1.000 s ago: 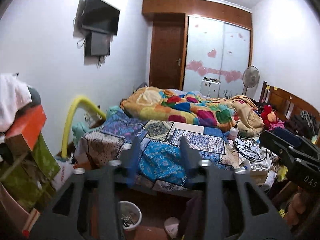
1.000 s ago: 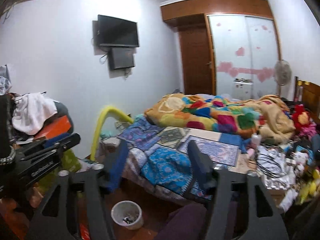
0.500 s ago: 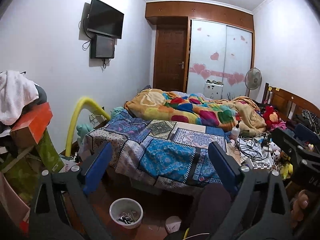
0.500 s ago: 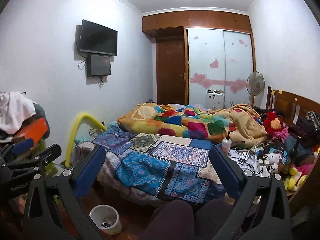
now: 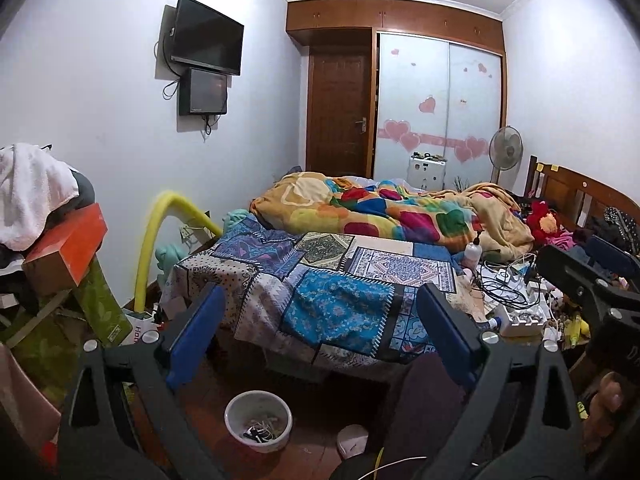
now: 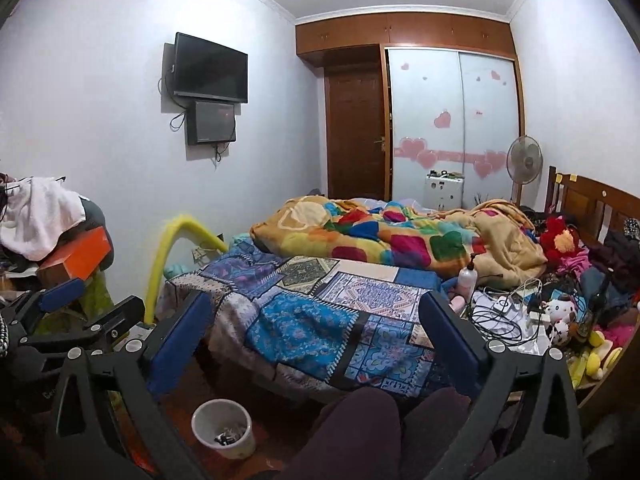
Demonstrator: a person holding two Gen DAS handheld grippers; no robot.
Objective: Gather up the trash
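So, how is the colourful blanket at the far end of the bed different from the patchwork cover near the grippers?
The colourful blanket lies bunched in a heap; the patchwork cover lies spread flat and hangs over the bed's near edge. The blanket shows big rounded colour patches, the cover small-patterned, mostly blue squares. Both are on the same bed.

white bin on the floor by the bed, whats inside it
The white bin holds a small heap of dark and pale scraps at the bottom, seemingly wires or wrappers; it is mostly empty. What they are exactly is too small to tell, and its near wall hides part of the bottom.
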